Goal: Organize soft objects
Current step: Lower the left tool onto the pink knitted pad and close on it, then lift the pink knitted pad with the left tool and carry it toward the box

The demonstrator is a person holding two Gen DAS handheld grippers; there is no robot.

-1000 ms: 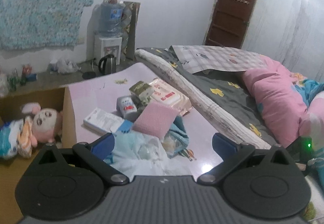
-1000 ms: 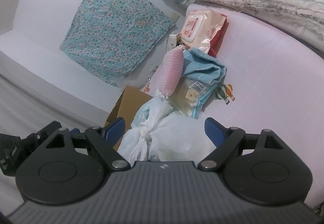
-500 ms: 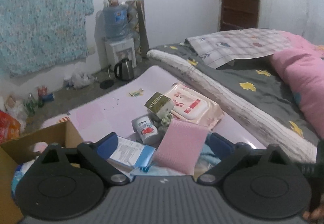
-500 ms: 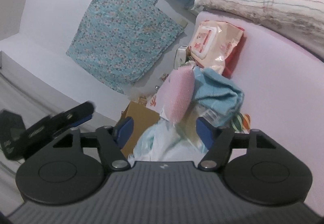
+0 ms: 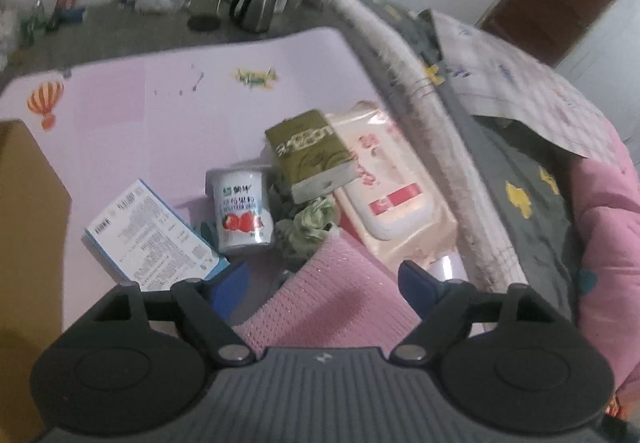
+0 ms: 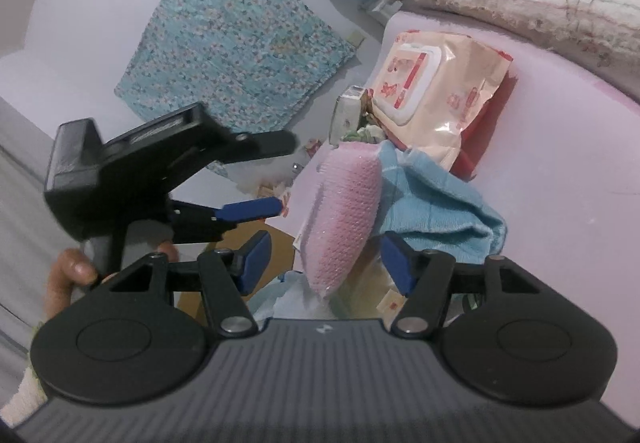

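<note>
A pink knitted cloth in a clear wrapper (image 5: 332, 299) leans on a folded blue towel (image 6: 436, 203) in a pile on the pink mat (image 5: 160, 103). My left gripper (image 5: 324, 283) hangs over the cloth from above, its jaws closing, with the cloth between the blue fingers and a gap on the left side. My right gripper (image 6: 326, 261) comes in low, and the same pink cloth (image 6: 344, 215) stands between its fingers without being pressed. The left gripper (image 6: 280, 175) and the hand holding it show in the right wrist view.
Around the cloth lie a wet-wipes pack (image 5: 392, 195), a green tissue pack (image 5: 312, 159), a yogurt cup (image 5: 242, 211), a blue-and-white box (image 5: 148, 239) and a crumpled green rag (image 5: 308, 227). A cardboard box (image 5: 28, 223) stands left. Bedding (image 5: 520, 183) borders the mat on the right.
My left gripper swung over and down onto the pile, its fingers narrowing around the pink cloth. My right gripper moved closer to the cloth with its fingers narrower. The left gripper entered the right view.
</note>
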